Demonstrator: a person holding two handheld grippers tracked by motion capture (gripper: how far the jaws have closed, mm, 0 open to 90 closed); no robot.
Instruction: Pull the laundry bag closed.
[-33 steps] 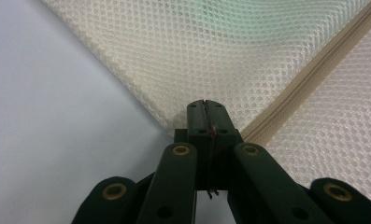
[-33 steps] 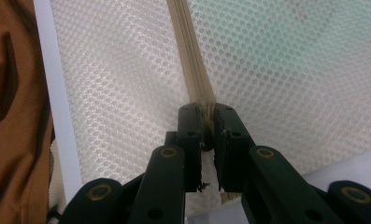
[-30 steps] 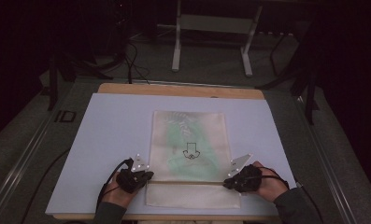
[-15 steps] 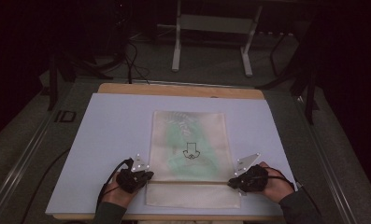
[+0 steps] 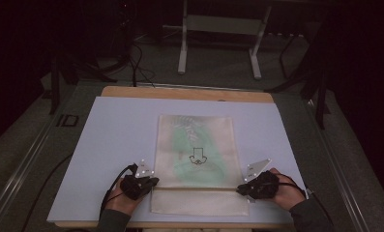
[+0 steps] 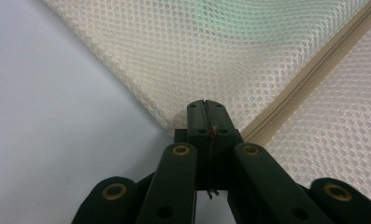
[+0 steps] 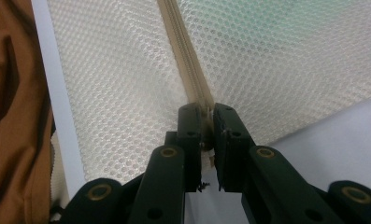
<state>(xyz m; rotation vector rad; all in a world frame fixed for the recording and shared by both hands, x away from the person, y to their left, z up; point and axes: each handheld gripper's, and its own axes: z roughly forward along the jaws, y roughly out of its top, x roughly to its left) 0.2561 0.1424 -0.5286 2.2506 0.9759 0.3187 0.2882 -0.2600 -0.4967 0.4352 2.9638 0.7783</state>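
A cream mesh zip bag (image 5: 199,145) with something green inside lies flat on the white sheet (image 5: 117,135). A zipper (image 5: 199,189) runs across its near part. My left gripper (image 5: 155,181) is at the zipper line on the bag's left edge, and my right gripper (image 5: 239,189) is at the right end. In the left gripper view, the left gripper (image 6: 205,105) is shut, pinching the edge of the mesh (image 6: 230,56) beside the zipper (image 6: 314,74). In the right gripper view, the right gripper (image 7: 207,109) is shut on the end of the zipper tape (image 7: 185,60).
The white sheet covers a wooden table (image 5: 180,93) whose far edge shows. Beyond it on the dark floor stand a metal frame (image 5: 218,43) and cables (image 5: 131,63). A brown garment (image 7: 10,116) is at the left of the right gripper view.
The right hand has shifted slightly to the right at the bag's edge. The left hand has kept still and the bag lies as before.
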